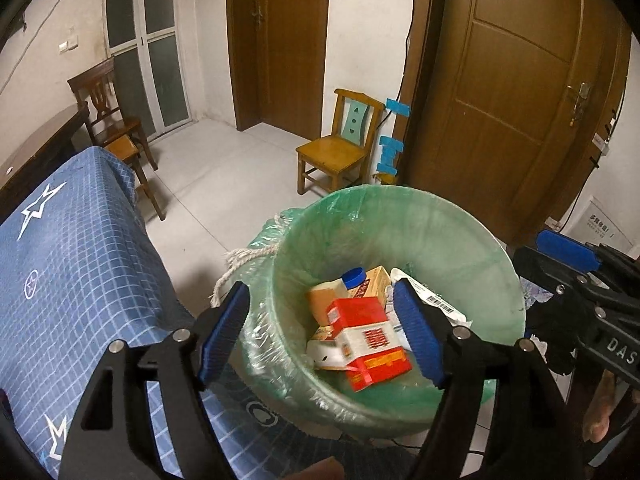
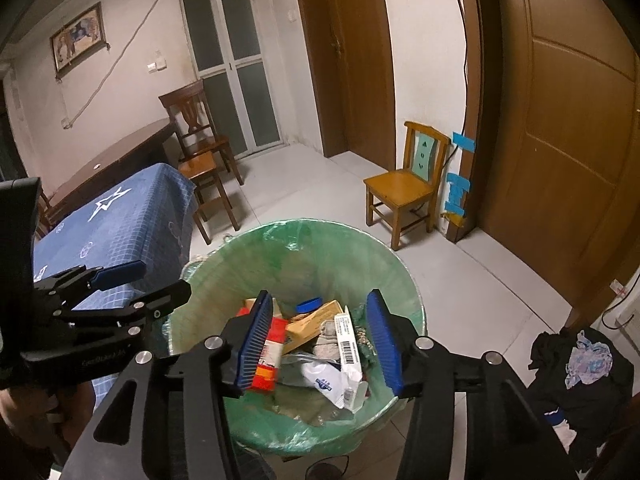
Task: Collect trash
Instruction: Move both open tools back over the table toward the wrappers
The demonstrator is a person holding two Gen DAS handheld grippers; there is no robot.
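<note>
Trash: cartons, a bottle with a blue cap and a labelled white pouch lie in the green-lined bin (image 1: 400,216), on the floor beside the blue-covered table (image 1: 80,260).
Red-and-white carton (image 1: 370,344): on top of the heap, tilted and blurred in the left wrist view; I judge it is dropping or just landed.
Left gripper (image 1: 324,336): jaws moderately wide over the bin mouth, nothing pressed between the blue pads.
Right gripper (image 2: 322,344): jaws partly apart above the bin, holding nothing; the white pouch (image 2: 336,376) lies below it.
Risk 1: both grippers hover close together over 1 opening, so either could knock the other when pulling away.
Risk 2: a finger could snag the thin bin liner (image 2: 400,280) at the rim and tear it or drag it off.
Risk 3: the heap sits loose, so later pieces may slide off the tilted carton rather than settle.
Risk 4: the dark clothes pile (image 2: 580,364) near the bin could catch a low swing of the right hand.
</note>
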